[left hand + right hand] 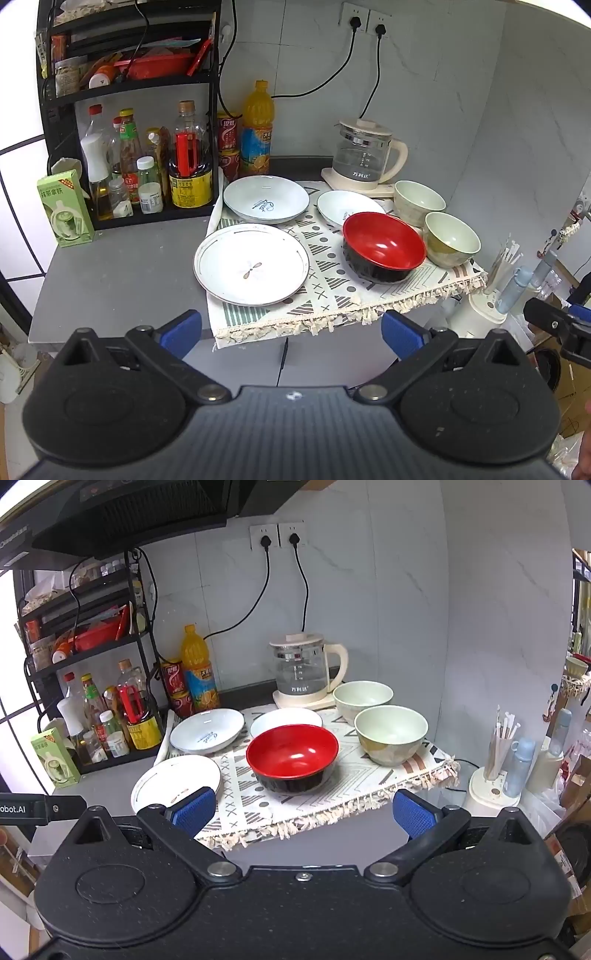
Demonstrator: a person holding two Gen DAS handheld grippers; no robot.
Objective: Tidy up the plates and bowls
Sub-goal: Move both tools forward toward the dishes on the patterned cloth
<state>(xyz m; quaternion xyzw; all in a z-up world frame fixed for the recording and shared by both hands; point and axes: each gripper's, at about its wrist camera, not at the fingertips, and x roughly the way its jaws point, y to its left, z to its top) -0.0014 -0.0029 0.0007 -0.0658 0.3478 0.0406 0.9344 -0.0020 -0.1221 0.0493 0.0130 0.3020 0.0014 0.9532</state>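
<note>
on a patterned cloth point(332, 291) – three plates, a red bowl point(384, 247), two green bowls; left gripper point(291, 332) and right gripper point(304, 812) gape wide, empty.

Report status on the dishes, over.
Left hand-held gripper and right hand-held gripper open, empty. Three plates, three bowls unstacked on cloth. Kettle behind; path clear.

In your right wrist view, your gripper's blue pad point(194, 808) covers the near rim of the front white plate point(173, 781), and the red bowl point(292, 757) hides part of the small plate point(286, 718) behind it. The bottle labels on the rack point(110, 716) at left are too small to read.
</note>
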